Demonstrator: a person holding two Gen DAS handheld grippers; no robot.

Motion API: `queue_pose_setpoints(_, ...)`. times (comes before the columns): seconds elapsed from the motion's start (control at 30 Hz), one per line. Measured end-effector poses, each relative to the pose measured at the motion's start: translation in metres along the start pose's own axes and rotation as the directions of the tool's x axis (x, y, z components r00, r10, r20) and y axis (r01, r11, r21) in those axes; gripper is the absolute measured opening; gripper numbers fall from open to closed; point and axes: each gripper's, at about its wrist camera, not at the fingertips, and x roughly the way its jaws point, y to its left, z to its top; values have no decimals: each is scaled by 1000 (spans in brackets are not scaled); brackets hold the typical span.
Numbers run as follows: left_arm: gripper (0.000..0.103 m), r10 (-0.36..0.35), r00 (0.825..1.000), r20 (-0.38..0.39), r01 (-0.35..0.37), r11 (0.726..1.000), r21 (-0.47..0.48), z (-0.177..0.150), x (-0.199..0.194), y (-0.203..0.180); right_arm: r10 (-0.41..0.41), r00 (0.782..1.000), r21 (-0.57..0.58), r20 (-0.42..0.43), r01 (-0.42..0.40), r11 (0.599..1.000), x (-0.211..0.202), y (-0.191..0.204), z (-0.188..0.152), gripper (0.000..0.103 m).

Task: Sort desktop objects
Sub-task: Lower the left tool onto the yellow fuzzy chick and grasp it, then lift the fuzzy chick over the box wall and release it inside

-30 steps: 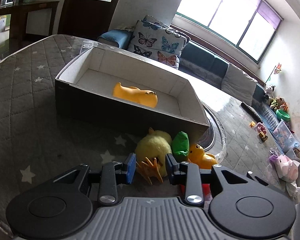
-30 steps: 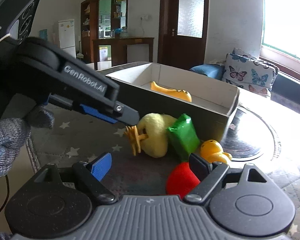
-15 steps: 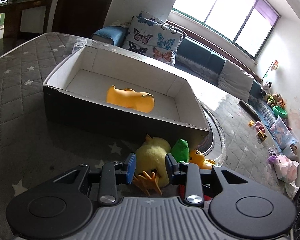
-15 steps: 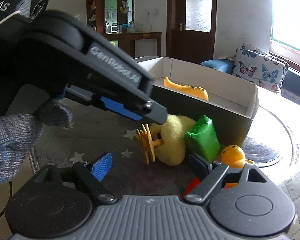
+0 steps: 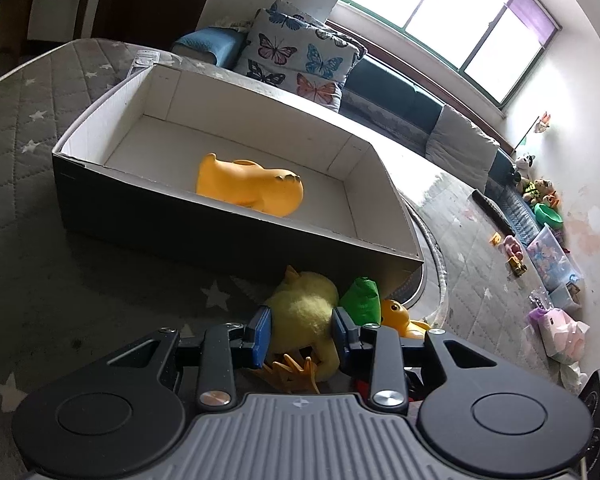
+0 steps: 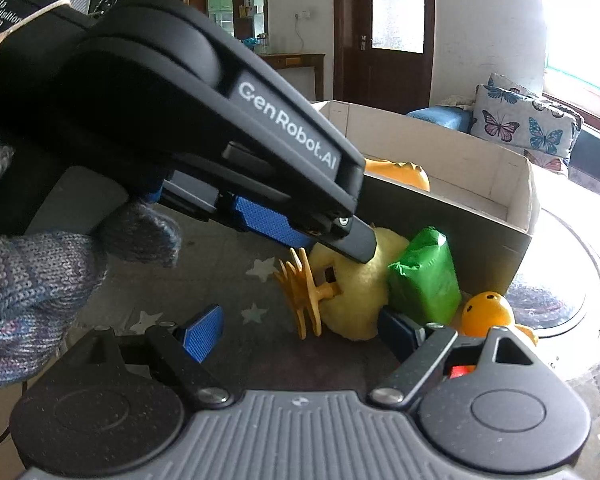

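Left wrist view: left gripper [image 5: 300, 330] jaws straddle plush chick [image 5: 306, 312], lying feet [image 5: 290, 370] toward camera, against box [image 5: 236, 240]. Green pouch [image 5: 362, 300], rubber duck [image 5: 398, 314] crowd right. Right gripper [image 6: 296, 334] wide, empty.

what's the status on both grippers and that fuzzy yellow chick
Left gripper open, fingers either side of the plush chick, not yet clamped. Right gripper open, idle. Green packet and rubber duck crowd the chick; box just behind.

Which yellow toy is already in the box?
The smooth orange-yellow toy, lying alone inside the box. The fluffy yellow chick and the little rubber duck sit outside on the table, against the box's front wall.
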Motion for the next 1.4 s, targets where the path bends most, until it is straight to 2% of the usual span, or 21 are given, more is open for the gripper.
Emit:
queue_pose_setpoints(0.27, 36, -35, 999, -1, 35, 997, -68, 7, 2, 12, -3, 1000, 23, -8, 3, 1000, 3, -4, 0, 87)
queue_pose_setpoints(0.83, 38, -47, 999, -16, 46, 998, -53, 6, 5, 13, -7, 1000, 42, -10, 8, 999, 4, -1, 9, 86)
queue_pose_setpoints(1.03, 35, -61, 998, -15, 59, 994, -89, -3, -7, 19, 12, 1000, 65, 2, -12, 998, -2, -6, 10, 83)
queue_pose_setpoints(1.2, 34, -45, 999, -20, 42, 994, -101, -11, -17, 17, 21, 1000, 60, 15, -22, 998, -8, -5, 10, 80)
queue_pose_setpoints(1.4, 37, -38, 999, -20, 35, 992, -119, -11, -14, 18, 14, 1000, 81, 22, -16, 997, -9, -8, 9, 67)
